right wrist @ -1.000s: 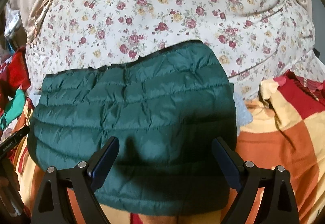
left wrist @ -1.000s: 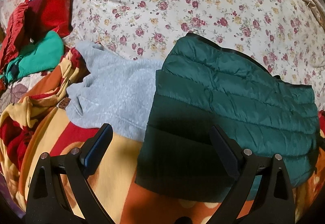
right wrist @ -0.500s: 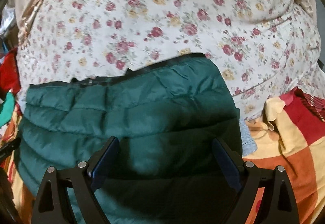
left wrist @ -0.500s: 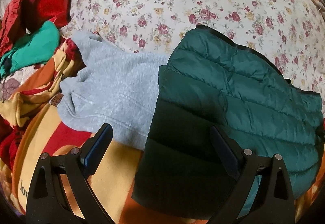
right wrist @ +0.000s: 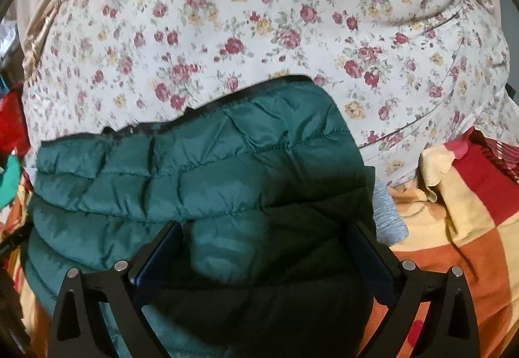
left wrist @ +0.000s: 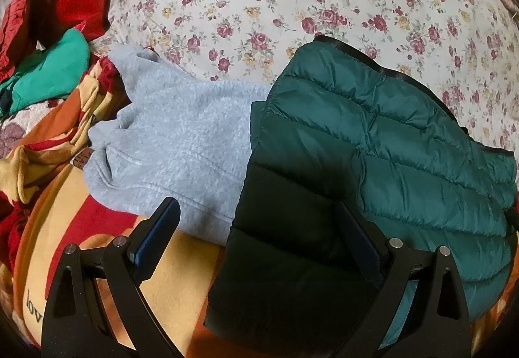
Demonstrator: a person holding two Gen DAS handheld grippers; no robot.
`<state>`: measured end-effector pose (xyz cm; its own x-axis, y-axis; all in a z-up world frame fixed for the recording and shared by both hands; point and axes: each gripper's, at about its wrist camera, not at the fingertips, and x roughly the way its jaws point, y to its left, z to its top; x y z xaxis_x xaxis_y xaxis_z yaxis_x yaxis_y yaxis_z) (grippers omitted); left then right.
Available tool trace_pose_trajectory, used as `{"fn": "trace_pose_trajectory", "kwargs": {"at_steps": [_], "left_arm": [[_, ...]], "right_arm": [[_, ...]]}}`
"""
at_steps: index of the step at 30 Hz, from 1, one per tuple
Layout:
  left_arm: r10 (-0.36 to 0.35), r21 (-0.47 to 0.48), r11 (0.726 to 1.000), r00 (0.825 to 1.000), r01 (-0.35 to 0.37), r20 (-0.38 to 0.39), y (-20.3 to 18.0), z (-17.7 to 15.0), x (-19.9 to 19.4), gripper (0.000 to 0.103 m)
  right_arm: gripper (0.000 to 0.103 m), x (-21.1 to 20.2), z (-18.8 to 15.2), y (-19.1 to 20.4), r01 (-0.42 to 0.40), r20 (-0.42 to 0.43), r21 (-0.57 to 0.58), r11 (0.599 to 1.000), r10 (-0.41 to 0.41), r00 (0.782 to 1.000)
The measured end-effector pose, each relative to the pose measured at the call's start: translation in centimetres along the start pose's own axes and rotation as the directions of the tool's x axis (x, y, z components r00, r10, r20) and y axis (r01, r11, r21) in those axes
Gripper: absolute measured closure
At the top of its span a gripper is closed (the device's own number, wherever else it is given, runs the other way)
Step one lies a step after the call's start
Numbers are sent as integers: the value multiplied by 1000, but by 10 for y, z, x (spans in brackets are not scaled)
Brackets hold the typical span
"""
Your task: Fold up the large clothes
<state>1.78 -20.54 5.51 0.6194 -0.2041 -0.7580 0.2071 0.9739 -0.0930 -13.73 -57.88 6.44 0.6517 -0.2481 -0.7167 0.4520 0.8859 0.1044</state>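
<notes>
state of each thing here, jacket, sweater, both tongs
green jacket: folded, lying flat, partly over the sweater
grey sweater: folded flat, its right edge under the jacket
left tongs: open, holding nothing, over the jacket's edge
right tongs: jaws have just been opening, wide now, jacket below them, not gripped
red and green clothes: heaped, unfolded

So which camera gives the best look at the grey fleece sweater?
The left wrist view. There the grey fleece sweater lies mostly uncovered to the left of the green puffer jacket, which overlaps one side of it. In the right wrist view only a small grey corner pokes out past the jacket's right edge.
</notes>
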Motion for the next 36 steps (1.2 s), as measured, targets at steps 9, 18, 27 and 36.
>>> {"fn": "trace_pose_trajectory", "kwargs": {"at_steps": [9,18,27,36], "left_arm": [[-19,6,1000,1000,19,-7,0,4,4,6],[-112,-71,992,992,107,-64,9,13,22,1],[-234,-127,968,964,219,-123,18,18,47,0],[-274,-136,957,952,256,-135,18,19,60,0]], "right_arm": [[3,1,-6,-10,-15,-19,17,1000,15,1000],[1,6,-5,-28,-14,-20,47,999,15,1000],[0,39,-10,-58,-188,-95,179,966,207,974],[0,55,-12,-62,-279,-121,213,936,308,943]]}}
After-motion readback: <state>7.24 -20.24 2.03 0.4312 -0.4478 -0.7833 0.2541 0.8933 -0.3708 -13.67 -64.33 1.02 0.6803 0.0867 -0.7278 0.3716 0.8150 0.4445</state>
